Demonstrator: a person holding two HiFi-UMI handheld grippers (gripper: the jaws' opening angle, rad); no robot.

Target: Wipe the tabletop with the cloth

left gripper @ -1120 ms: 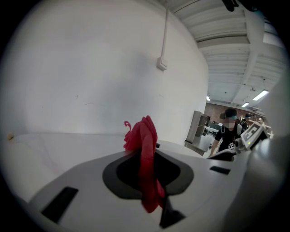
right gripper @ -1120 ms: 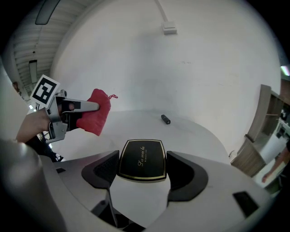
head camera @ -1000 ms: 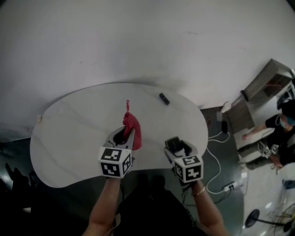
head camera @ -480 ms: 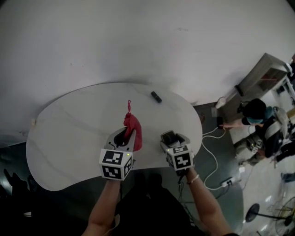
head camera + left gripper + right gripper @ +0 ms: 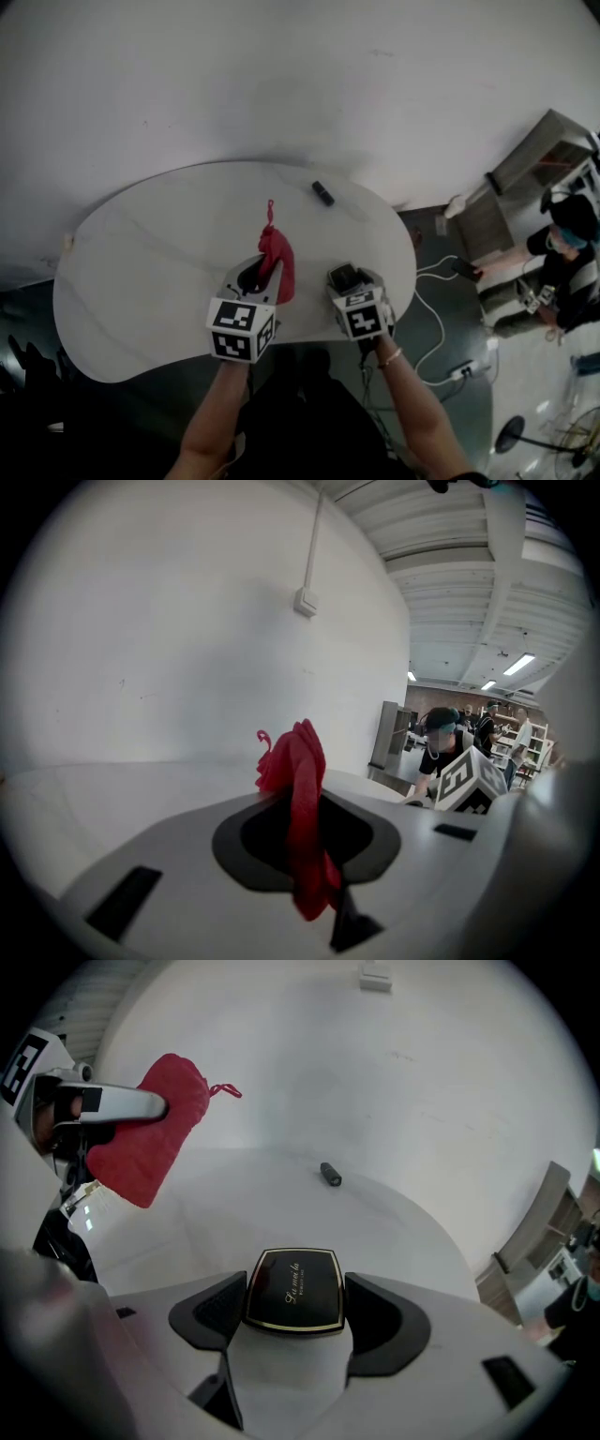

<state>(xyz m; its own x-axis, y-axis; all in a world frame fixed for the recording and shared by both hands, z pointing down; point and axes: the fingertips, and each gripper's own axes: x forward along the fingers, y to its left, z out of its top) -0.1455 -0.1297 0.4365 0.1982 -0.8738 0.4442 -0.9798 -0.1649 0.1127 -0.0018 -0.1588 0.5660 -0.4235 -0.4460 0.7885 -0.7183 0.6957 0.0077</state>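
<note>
The red cloth (image 5: 278, 258) is clamped between the closed jaws of the left gripper (image 5: 253, 277) and is held over the table (image 5: 141, 253), near its front edge. A black case (image 5: 292, 1288) is gripped on both sides by the jaws of the right gripper (image 5: 345, 279). A small dark object (image 5: 322, 193) is seen near the far edge.

1. The left handheld gripper (image 5: 251, 277) has a pale grey moulded plastic shell, with black pads lining a dark rounded recess.
2. The right handheld gripper (image 5: 344, 277) has the same grey shell, black jaw pads and small dark slots.
3. Each carries a white cube printed with black square markers: the left cube (image 5: 239, 328) and the right cube (image 5: 367, 319).
4. The forearms are sleeveless. A thin bracelet (image 5: 391, 357), possibly beaded, circles the right wrist.
5. A dark garment (image 5: 300, 412) covers the torso.
</note>
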